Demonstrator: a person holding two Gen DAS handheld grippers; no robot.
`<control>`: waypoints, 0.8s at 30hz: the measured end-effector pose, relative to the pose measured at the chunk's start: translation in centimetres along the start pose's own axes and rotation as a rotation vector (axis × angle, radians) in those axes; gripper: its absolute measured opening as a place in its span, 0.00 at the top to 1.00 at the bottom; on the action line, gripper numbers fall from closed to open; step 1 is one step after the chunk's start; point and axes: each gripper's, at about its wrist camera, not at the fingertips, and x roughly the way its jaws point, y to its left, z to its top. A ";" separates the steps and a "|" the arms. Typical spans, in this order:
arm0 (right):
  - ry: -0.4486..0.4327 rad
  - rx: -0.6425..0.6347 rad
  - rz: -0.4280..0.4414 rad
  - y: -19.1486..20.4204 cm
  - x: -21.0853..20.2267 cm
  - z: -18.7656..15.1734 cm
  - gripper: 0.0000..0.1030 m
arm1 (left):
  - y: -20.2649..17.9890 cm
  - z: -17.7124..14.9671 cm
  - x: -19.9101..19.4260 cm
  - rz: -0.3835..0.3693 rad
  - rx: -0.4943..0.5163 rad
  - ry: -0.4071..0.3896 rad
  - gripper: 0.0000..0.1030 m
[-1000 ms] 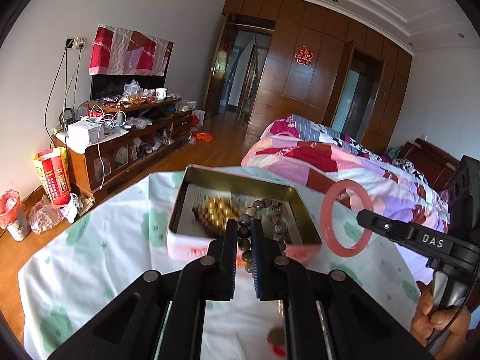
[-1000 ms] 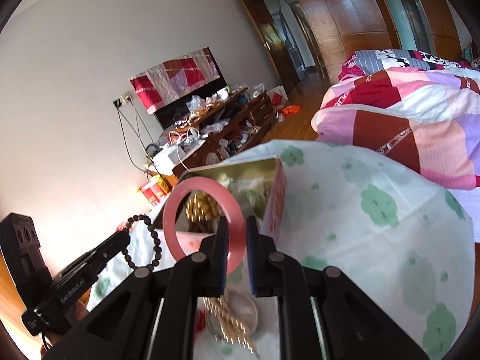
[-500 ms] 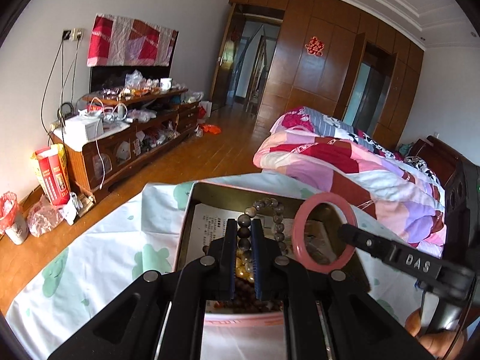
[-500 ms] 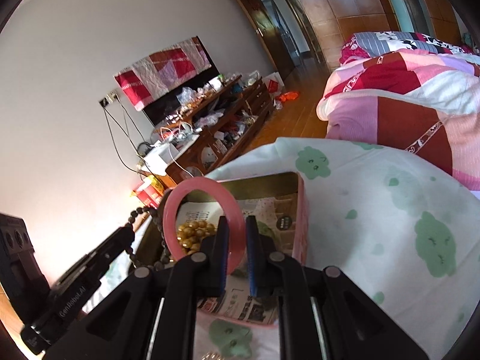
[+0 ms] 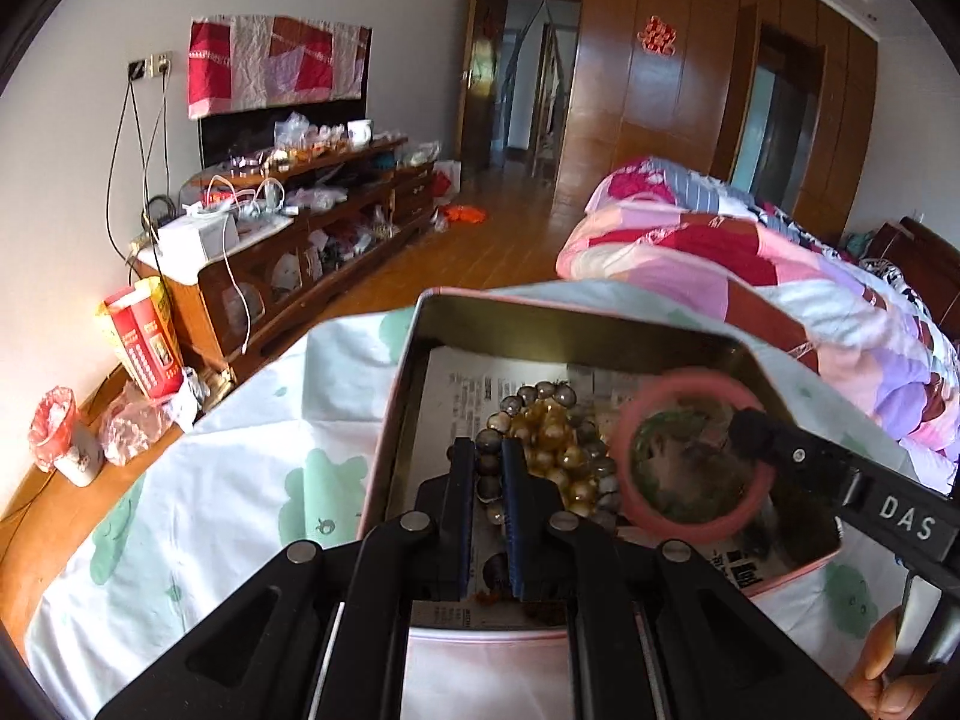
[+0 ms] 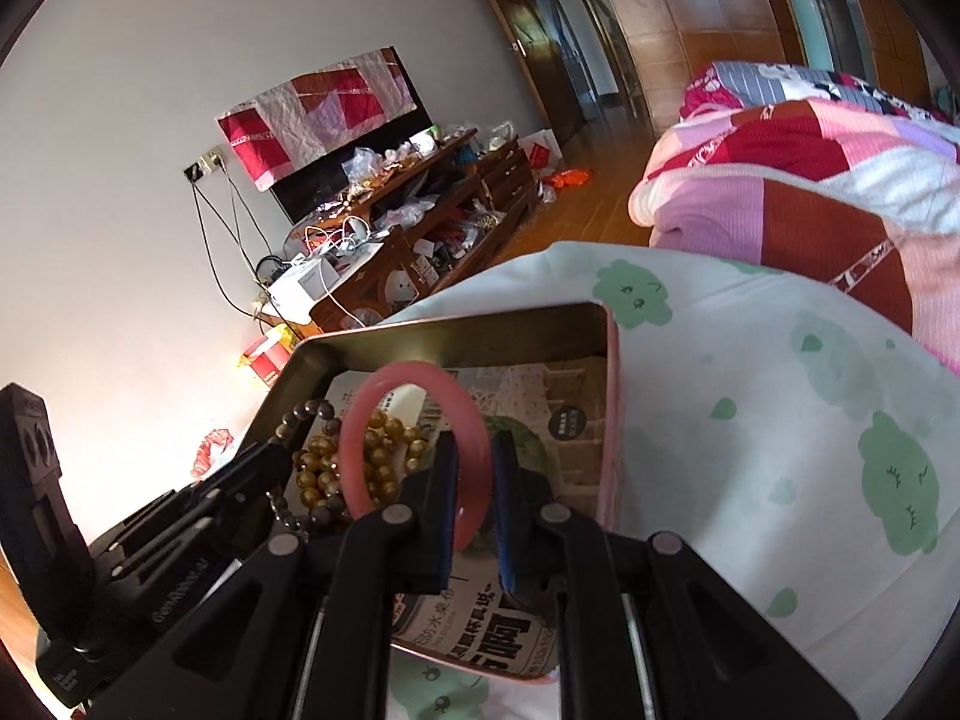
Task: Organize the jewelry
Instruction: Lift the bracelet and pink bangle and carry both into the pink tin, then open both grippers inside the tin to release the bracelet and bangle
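Note:
A pink metal tin [image 5: 420, 312] lined with printed paper sits on the cloth-covered table; it also shows in the right wrist view [image 6: 612, 420]. My left gripper [image 5: 483, 468] is shut on a dark bead bracelet [image 5: 540, 391] and holds it low inside the tin over a golden bead bracelet [image 5: 555, 438]. My right gripper [image 6: 474, 474] is shut on a pink bangle [image 6: 360, 420], also seen from the left wrist [image 5: 672, 384], and holds it upright inside the tin's right half. The golden beads [image 6: 384, 426] show through the bangle.
The table carries a white cloth with green prints [image 5: 240, 480]. A bed with a patchwork quilt [image 5: 750, 252] stands to the right. A cluttered wooden cabinet [image 5: 300, 228] and a red box [image 5: 141, 336] stand along the left wall.
Both grippers have moved forward and down into the tin with their bracelets. The dark bead bracelet now hangs over the golden beads, and the pink bangle sits lower inside the tin.

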 end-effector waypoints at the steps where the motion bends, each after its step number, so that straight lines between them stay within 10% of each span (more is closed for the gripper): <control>1: -0.002 0.008 0.003 -0.1 0.0 0.0 0.84 | 0.2 0.0 0.0 0.011 -0.008 0.001 0.92; 4: -0.005 0.023 0.012 -0.4 0.1 0.2 0.78 | 0.8 0.0 0.2 0.015 -0.036 0.009 0.91; 9: -0.090 0.044 0.030 -0.6 -1.9 0.4 0.40 | 0.0 -0.1 0.2 0.013 -0.013 0.021 0.76; 15: -0.124 0.036 0.009 -0.3 -2.6 0.8 0.38 | -1.0 -0.1 0.1 0.030 0.047 0.011 0.52; 24: -0.158 0.041 -0.026 -0.8 -3.4 0.8 0.38 | -1.0 0.0 0.2 0.037 0.055 0.011 0.51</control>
